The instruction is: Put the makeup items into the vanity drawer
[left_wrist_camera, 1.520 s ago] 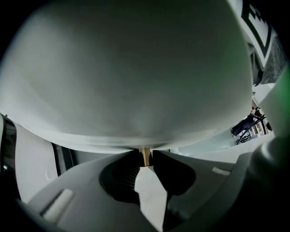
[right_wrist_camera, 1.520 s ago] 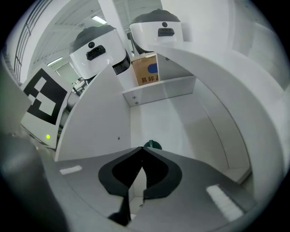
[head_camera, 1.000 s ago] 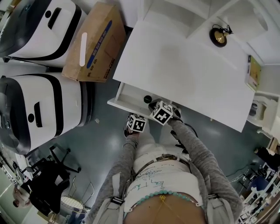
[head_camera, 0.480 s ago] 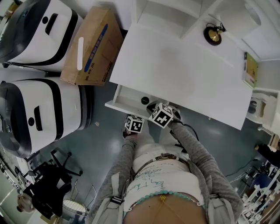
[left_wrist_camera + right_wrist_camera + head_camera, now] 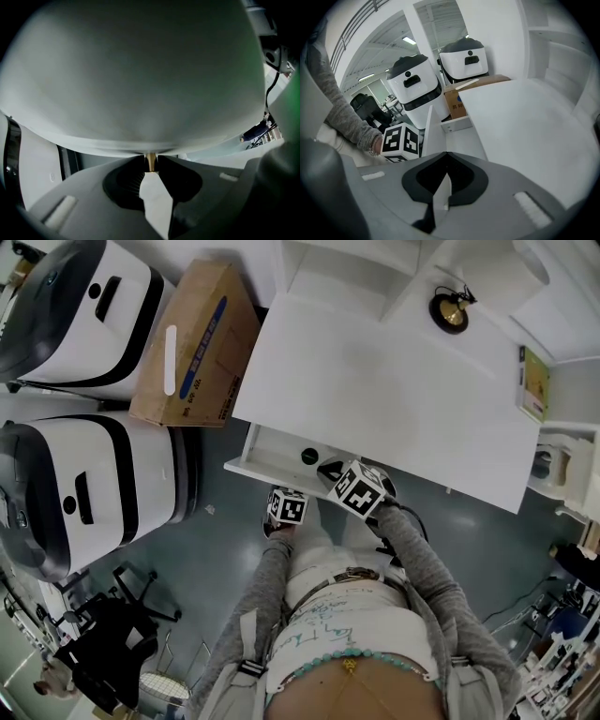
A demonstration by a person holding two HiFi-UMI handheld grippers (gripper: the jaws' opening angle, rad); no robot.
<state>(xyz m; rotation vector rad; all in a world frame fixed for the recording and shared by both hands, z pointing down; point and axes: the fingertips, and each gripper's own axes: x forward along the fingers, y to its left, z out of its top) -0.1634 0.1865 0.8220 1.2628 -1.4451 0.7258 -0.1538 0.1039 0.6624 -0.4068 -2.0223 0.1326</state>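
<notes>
The white vanity point(image 5: 403, 381) has its drawer point(image 5: 267, 451) pulled out at the front left. A small round black item point(image 5: 309, 456) lies inside it. My left gripper point(image 5: 283, 489) is at the drawer's front panel point(image 5: 140, 84), its jaws closed on the thin gold knob point(image 5: 150, 161). My right gripper point(image 5: 336, 471) hovers over the drawer's right end, beside the black item, shut with nothing between its jaws. In the right gripper view its jaws point(image 5: 446, 157) point along the drawer's white inside point(image 5: 457, 140), with the left gripper's marker cube point(image 5: 399, 142) at the left.
A round black-and-gold object point(image 5: 448, 313) stands at the vanity's back and a greenish box point(image 5: 531, 381) at its right edge. A cardboard box point(image 5: 197, 343) and two white machines point(image 5: 89, 484) stand left of the vanity. Open shelves point(image 5: 337, 268) rise behind the tabletop.
My right gripper has shifted a little to the right and nearer the person. The left gripper stays at the drawer front, and the drawer looks equally far out.
</notes>
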